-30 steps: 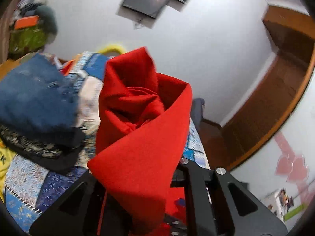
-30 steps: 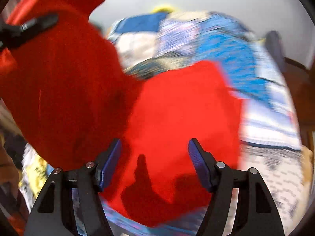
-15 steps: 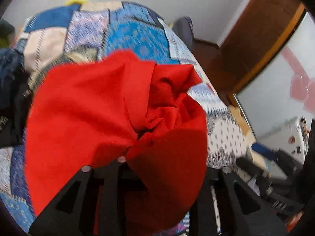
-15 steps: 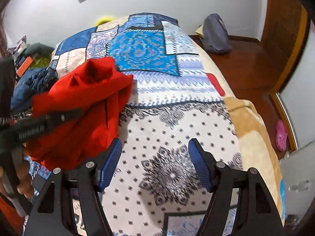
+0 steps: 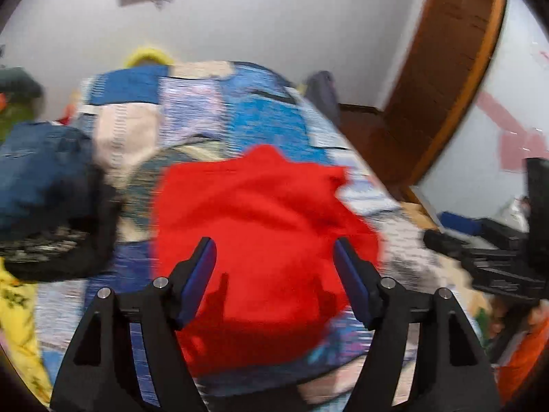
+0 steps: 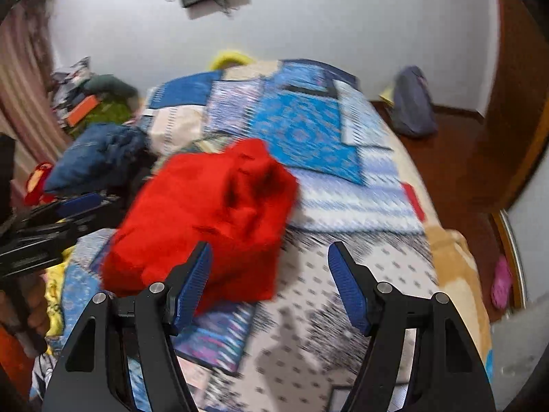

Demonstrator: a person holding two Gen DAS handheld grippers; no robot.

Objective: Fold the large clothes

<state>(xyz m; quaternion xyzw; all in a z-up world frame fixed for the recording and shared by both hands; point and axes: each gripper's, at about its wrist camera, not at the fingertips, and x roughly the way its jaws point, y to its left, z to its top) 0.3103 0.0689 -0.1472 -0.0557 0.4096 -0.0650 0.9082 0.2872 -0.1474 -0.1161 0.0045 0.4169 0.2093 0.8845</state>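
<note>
A red garment (image 5: 260, 240) lies in a loose heap on the patchwork bedspread (image 5: 240, 113). It also shows in the right wrist view (image 6: 206, 216), left of centre. My left gripper (image 5: 274, 281) is open and empty just above the garment's near edge. My right gripper (image 6: 269, 285) is open and empty over the bedspread (image 6: 308, 130), with the garment's right edge between its fingers in the image. The left gripper also shows at the left edge of the right wrist view (image 6: 55, 219). Both views are motion-blurred.
A pile of blue denim and dark clothes (image 5: 44, 185) lies left of the red garment, with yellow cloth (image 5: 17, 309) nearer. A grey bag (image 6: 411, 103) stands on the wooden floor by the far right of the bed. The bed's right edge (image 6: 456, 257) drops to the floor.
The left gripper let go of the red garment and opened; the garment now lies on the bed. The right gripper stayed open and swung back toward the garment.
</note>
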